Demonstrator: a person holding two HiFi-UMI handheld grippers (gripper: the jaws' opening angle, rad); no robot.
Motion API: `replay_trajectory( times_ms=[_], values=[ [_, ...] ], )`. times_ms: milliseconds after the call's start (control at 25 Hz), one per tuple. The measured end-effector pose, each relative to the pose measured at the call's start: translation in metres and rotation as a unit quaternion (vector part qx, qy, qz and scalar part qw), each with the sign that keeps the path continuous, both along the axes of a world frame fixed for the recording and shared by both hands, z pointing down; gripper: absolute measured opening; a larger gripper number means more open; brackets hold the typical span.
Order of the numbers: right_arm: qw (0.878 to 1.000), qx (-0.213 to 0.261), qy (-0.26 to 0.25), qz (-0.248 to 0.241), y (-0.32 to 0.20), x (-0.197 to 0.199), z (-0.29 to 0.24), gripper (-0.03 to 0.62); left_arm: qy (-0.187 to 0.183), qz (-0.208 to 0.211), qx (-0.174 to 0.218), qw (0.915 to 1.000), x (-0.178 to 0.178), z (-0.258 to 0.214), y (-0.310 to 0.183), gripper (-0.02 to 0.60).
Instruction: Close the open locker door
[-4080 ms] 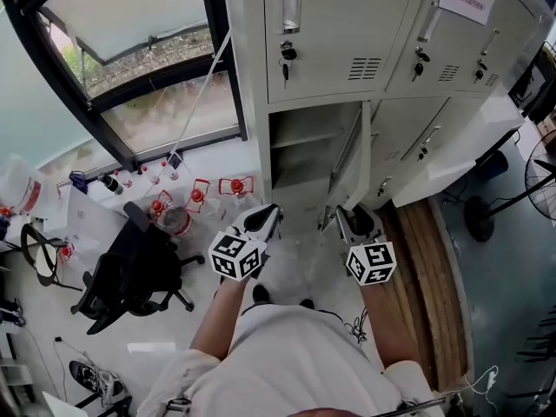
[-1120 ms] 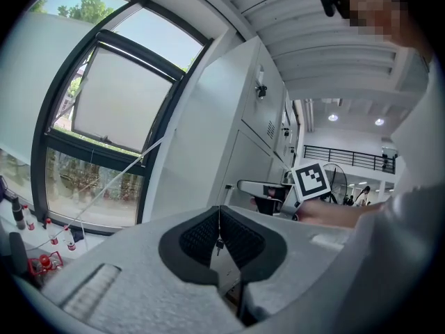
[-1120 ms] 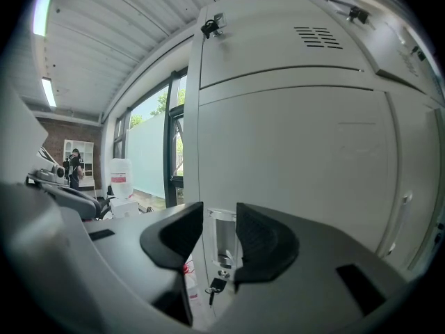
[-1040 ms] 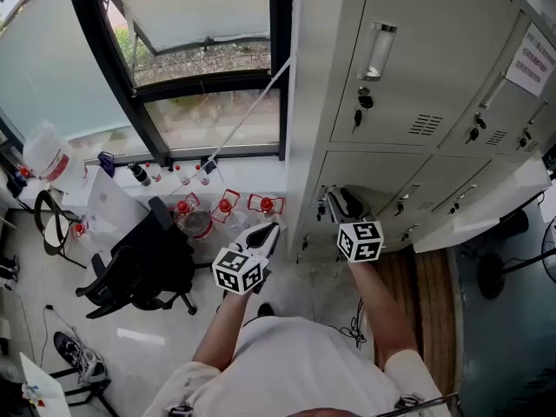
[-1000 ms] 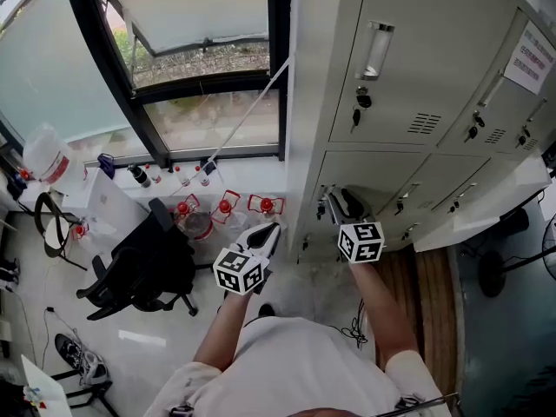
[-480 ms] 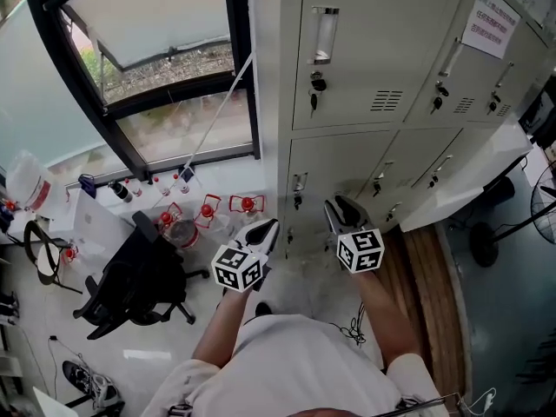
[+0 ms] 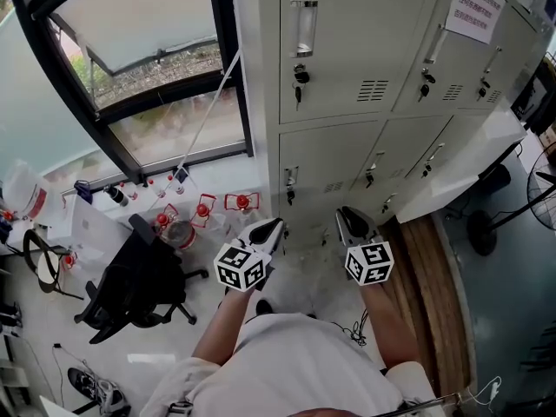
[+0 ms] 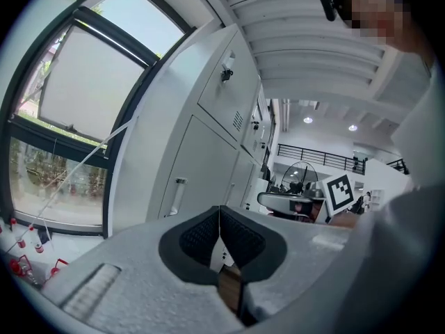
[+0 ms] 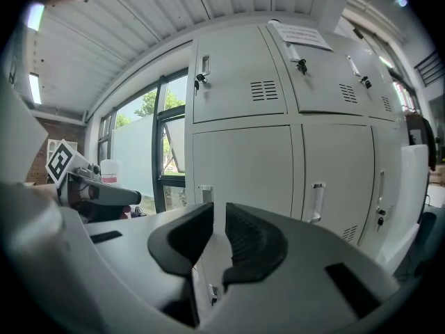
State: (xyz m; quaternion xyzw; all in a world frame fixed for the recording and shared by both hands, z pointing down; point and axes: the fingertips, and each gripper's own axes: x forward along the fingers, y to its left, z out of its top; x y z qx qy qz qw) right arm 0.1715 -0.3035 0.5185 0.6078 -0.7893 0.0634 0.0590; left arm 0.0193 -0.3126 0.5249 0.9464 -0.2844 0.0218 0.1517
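Seemingly done: the lower-left locker door (image 7: 323, 174) sits flush in its frame, upright, ahead of and above both claws, though I can't tell whether it has latched. The right claw (image 7: 351, 223) faces it squarely, jaws a sliver apart on nothing. The left claw (image 7: 268, 229) is pinched together, empty; the locker's contents are hidden.

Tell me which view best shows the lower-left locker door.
The right gripper view: the lower-left locker door faces the camera, shut flush. The head view foreshortens it from above; the left gripper view catches it at a slant.
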Motion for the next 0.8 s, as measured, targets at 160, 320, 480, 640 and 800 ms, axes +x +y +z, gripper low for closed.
replay_trajectory(
  times_ms=[160,320,480,640,800],
  values=[
    [1.0,0.0,-0.001,0.01,0.01,0.005,0.001,0.044,0.001,0.003,0.0,1.0,0.002,-0.001,0.004,0.015],
    [1.0,0.0,0.001,0.017,0.019,0.005,0.004,0.024,0.002,0.004,0.0,1.0,0.003,-0.002,0.008,0.015],
    [1.0,0.002,0.001,0.014,0.025,0.004,0.005,0.008,0.0,0.003,0.002,1.0,0.003,0.0,0.011,0.015],
    [1.0,0.01,0.001,0.011,0.028,0.006,0.002,0.005,0.0,0.0,0.002,1.0,0.002,0.0,0.011,0.015],
    [1.0,0.018,0.008,0.001,0.031,0.004,-0.001,0.003,-0.001,-0.002,0.0,1.0,0.001,0.001,0.011,0.015]
  ],
)
